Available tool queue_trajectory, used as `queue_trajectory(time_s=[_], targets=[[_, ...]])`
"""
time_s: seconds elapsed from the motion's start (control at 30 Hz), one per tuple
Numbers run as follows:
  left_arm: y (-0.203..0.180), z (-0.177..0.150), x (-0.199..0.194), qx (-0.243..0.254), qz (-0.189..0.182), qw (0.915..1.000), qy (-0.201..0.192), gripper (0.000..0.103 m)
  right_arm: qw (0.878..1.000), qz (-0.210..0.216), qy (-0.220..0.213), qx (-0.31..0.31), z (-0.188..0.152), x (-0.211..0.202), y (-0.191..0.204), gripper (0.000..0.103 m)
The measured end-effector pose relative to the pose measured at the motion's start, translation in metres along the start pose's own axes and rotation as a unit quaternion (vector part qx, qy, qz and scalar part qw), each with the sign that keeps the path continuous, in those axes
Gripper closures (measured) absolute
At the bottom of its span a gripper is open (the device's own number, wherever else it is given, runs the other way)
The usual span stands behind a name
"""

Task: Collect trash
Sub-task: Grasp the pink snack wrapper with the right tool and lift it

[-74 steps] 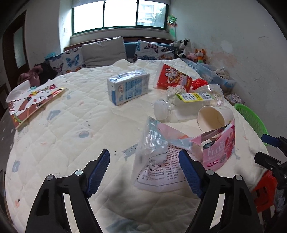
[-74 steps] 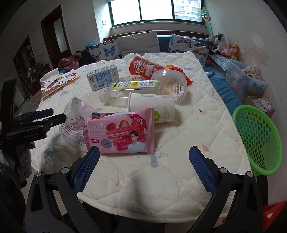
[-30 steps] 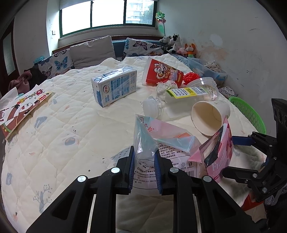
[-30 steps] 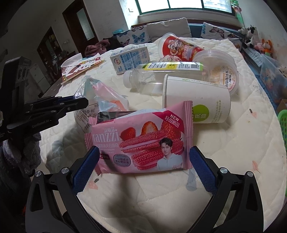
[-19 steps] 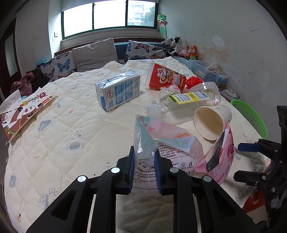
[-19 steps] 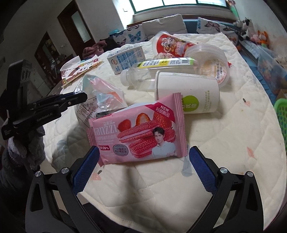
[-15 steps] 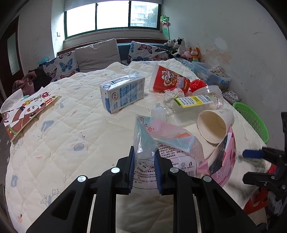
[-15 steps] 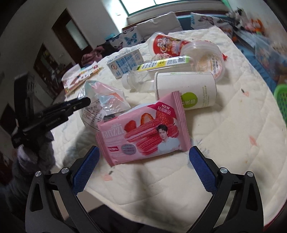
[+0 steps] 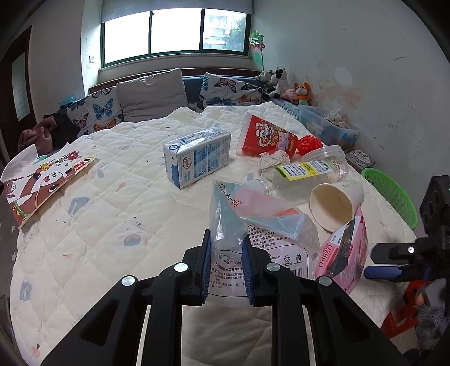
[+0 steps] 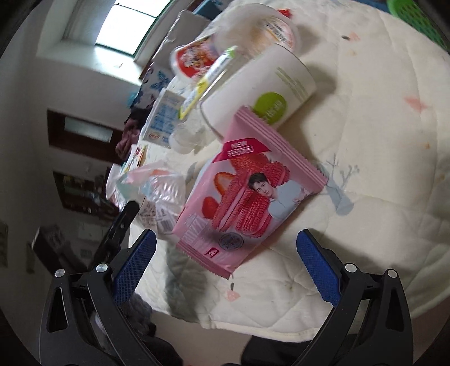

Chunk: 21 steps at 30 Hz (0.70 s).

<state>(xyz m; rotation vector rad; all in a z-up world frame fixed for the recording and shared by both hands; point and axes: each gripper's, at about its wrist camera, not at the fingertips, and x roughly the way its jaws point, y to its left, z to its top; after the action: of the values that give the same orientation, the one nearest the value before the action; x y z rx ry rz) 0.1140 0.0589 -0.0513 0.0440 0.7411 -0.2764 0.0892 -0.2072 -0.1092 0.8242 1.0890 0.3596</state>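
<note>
My left gripper (image 9: 226,266) is shut on a clear plastic bag (image 9: 253,225) with printed text, on the quilted bed (image 9: 98,211). The bag also shows in the right wrist view (image 10: 157,185). My right gripper (image 10: 225,259) is open and tilted, just in front of a pink wafer packet (image 10: 247,202), which also shows in the left wrist view (image 9: 346,261). Behind the packet lie a white paper cup (image 10: 261,93), a clear bottle with a yellow label (image 9: 306,171), a milk carton (image 9: 197,157), a red snack cup (image 9: 267,138) and a clear tub (image 10: 264,28).
A green mesh basket (image 9: 391,197) stands to the right of the bed, its rim also at the right wrist view's top edge (image 10: 413,14). A cartoon picture book (image 9: 42,180) lies at the bed's left edge. Pillows (image 9: 152,95) and plush toys (image 9: 287,84) line the far side.
My left gripper shut on the plastic bag and still holds it. My right gripper has rolled sideways, still open, staying near the pink packet.
</note>
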Motion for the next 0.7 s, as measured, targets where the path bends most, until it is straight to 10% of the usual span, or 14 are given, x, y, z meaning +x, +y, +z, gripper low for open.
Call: queue_trajectory(time_s=[0.23,0.43,0.7], targets=[[0.002,-0.001,0.001,0.004,-0.013,0.9999,0.000,0.084,0.998,-0.017,-0.033,0.047,0.002,0.005,0.001,0.006],[0.003,0.001,0.001,0.004,-0.014,0.9999,-0.003,0.084,0.997,-0.025,-0.052,0.049,0.000,0.001,-0.006,0.034],[-0.008,0.009,-0.012,0.007,-0.019,0.9997,-0.013,0.084,0.996,-0.028,-0.084,-0.028,-0.008,-0.033,0.000,0.040]])
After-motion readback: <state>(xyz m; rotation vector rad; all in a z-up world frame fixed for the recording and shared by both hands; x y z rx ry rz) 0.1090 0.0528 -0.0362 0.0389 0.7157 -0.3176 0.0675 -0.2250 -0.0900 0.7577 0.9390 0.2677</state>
